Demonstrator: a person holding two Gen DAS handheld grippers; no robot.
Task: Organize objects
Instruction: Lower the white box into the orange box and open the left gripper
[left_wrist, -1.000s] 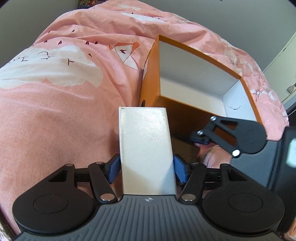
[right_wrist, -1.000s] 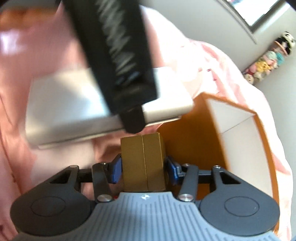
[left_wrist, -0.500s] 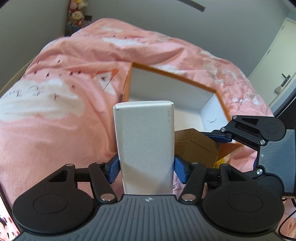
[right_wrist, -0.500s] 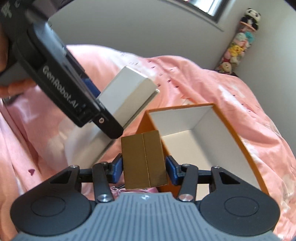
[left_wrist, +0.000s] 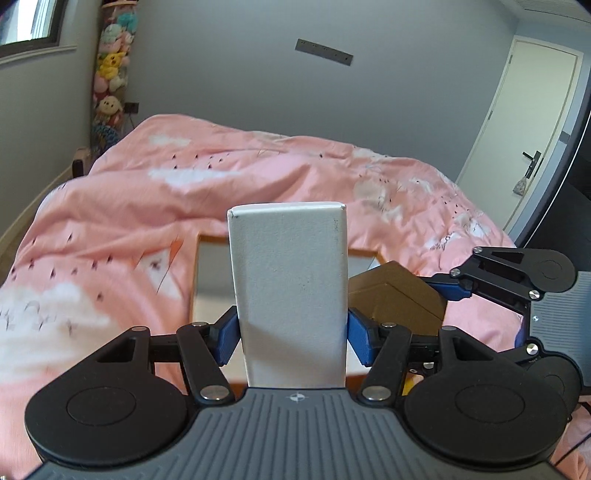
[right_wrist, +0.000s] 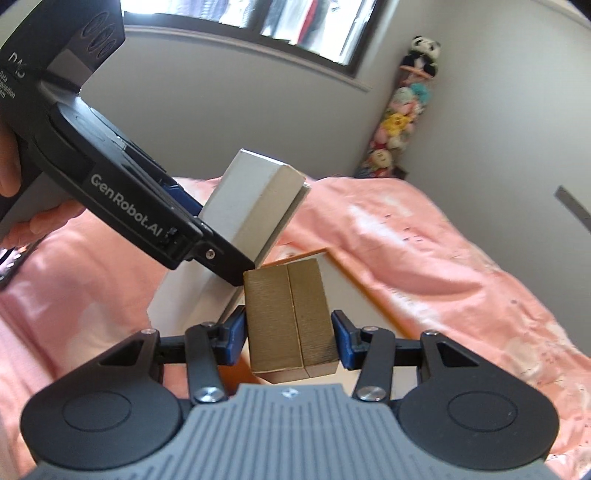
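My left gripper (left_wrist: 290, 328) is shut on a white rectangular box (left_wrist: 288, 288) and holds it tilted up above the bed. The same white box (right_wrist: 255, 199) shows in the right wrist view, held by the left gripper's black body (right_wrist: 122, 184). My right gripper (right_wrist: 290, 332) is shut on a gold-brown box (right_wrist: 290, 314), which also shows in the left wrist view (left_wrist: 395, 299) to the right of the white box. An open orange box with a white inside (left_wrist: 212, 273) lies on the bed under both, mostly hidden; its rim shows in the right wrist view (right_wrist: 354, 277).
A pink duvet (left_wrist: 129, 229) covers the bed. Stuffed toys (left_wrist: 109, 81) hang in the room's corner. A white door (left_wrist: 532, 122) stands at the right. A window (right_wrist: 280, 26) is on the grey wall.
Both grippers have lifted and tilted up with their boxes. The orange box has dropped lower in both views and the walls now fill the upper part.
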